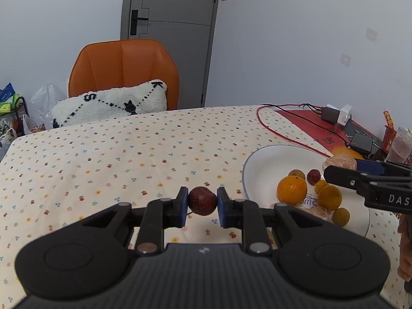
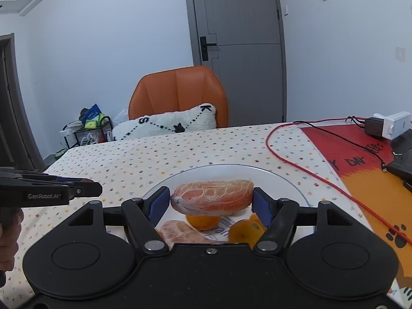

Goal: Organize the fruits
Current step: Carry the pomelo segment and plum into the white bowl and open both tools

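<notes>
My left gripper [image 1: 202, 206] is shut on a small dark red fruit [image 1: 202, 200], held above the flowered tablecloth just left of the white plate [image 1: 267, 159]. On the plate lie an orange [image 1: 291, 189], several small yellow-orange fruits [image 1: 329, 197], another small red fruit [image 1: 313, 176] and a peeled citrus piece [image 1: 318, 212]. My right gripper [image 2: 211, 203] is shut on a large peeled citrus segment [image 2: 212, 200], held over the plate [image 2: 278, 180]. Below it lie an orange [image 2: 203, 221], a cut orange piece [image 2: 244, 233] and another peeled segment [image 2: 180, 234]. The left gripper [image 2: 85, 189] shows at the left edge there.
An orange chair [image 1: 123, 69] with a white cushion [image 1: 110, 104] stands at the table's far side. A red cable [image 2: 309, 177], black cable, chargers [image 2: 388, 126] and a red-orange mat [image 2: 360, 170] lie right of the plate. A hand [image 2: 7, 237] holds the left gripper's handle.
</notes>
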A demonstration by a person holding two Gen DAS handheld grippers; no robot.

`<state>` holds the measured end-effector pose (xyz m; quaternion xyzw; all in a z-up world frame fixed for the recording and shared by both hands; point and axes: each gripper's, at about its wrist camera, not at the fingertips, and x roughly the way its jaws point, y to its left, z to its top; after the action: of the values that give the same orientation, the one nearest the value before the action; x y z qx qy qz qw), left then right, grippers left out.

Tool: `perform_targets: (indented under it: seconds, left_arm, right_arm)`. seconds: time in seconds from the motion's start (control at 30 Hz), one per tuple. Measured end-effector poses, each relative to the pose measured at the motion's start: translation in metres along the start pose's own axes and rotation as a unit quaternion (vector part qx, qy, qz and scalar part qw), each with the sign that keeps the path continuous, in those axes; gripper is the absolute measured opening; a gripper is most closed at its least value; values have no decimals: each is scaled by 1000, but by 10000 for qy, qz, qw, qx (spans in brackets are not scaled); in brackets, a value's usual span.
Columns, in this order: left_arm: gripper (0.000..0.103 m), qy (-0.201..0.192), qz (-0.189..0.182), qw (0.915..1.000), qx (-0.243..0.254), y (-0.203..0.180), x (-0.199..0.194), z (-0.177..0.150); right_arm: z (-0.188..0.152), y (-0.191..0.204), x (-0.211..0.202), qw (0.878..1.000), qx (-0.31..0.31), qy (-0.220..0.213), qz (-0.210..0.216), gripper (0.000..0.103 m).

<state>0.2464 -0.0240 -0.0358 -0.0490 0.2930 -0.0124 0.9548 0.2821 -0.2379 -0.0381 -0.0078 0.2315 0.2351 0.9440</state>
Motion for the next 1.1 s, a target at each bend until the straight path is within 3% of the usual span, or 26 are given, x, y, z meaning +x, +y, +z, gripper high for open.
perform_targets:
  seconds: [0.33, 0.53, 1.1]
  left_arm:
    - [22, 24, -52, 9999, 87, -8, 8, 5]
    - [22, 7, -138, 9998, 158, -16, 11, 9]
    - [22, 22, -520, 9976, 459, -52, 25, 17]
  right_arm:
    - [3, -10, 13, 10000, 4, 18, 18, 68]
    - [-1, -17, 16, 9998, 191, 67, 45, 83]
    - [-12, -35, -5, 9987, 496, 99, -65, 85]
